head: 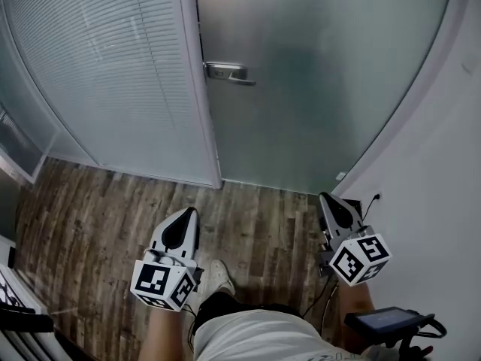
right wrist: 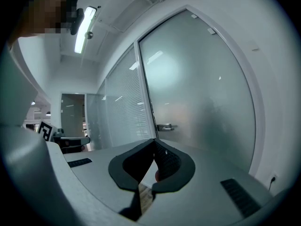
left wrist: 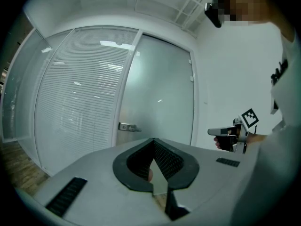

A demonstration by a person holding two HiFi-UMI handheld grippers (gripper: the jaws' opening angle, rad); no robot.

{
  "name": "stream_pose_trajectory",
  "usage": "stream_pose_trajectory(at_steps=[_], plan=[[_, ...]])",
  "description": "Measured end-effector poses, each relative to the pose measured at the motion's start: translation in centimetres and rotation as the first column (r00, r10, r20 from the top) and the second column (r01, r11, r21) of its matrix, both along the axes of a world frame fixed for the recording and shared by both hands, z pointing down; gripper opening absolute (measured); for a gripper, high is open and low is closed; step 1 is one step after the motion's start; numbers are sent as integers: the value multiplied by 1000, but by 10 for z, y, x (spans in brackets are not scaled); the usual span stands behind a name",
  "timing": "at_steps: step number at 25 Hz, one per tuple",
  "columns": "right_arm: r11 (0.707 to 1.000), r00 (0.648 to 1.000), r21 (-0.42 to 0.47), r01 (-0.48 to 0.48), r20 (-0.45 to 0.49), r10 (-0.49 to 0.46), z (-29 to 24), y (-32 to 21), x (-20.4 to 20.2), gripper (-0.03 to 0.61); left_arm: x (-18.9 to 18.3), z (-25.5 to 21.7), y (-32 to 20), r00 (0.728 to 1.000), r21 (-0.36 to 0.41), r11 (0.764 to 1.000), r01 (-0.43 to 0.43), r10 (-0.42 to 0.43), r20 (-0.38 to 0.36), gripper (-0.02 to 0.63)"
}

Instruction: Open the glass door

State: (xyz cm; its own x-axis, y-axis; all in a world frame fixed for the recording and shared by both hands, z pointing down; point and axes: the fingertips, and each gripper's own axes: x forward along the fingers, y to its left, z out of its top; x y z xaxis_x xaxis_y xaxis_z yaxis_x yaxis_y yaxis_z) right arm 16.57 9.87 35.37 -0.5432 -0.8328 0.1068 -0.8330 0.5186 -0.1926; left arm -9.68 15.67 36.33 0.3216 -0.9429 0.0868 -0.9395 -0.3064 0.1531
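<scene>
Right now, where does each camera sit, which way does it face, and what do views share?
Head view: on the person's head, facing steeply down at floor and glass door; shows left gripper, right gripper, a shoe.
Left gripper view: on that gripper, facing the door handle; shows its shut jaws and the right gripper.
Right gripper view: on that gripper, facing the door; shows its shut jaws.
Shared: all three show the door handle.

text: none legible | labels: none | numbers: none | signs: none
</scene>
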Motion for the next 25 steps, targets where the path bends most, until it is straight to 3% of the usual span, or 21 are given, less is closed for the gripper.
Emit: stream_pose_trajectory(at_steps=[4,14,18,25], plan=[[1000,1000,-18,18,-20,-18,21,-30,-45,2,-36,25,-39,1000,-21,1000,-10,10,-5,-2],[999,994,40,-17,-105,21,-9,-128,-116,2,-114,-4,-147,999,33,998,-47,48,-17,-2],[999,992,39,-17,-128,22,-11,-149,-132,2,-127,-1,-173,997,20,998,-66,66,-39,-2],[999,995,31,-17,-101,20,-1,-202,-135,2,-123,3,-220,995,0,996,-94,94,-13,-1]])
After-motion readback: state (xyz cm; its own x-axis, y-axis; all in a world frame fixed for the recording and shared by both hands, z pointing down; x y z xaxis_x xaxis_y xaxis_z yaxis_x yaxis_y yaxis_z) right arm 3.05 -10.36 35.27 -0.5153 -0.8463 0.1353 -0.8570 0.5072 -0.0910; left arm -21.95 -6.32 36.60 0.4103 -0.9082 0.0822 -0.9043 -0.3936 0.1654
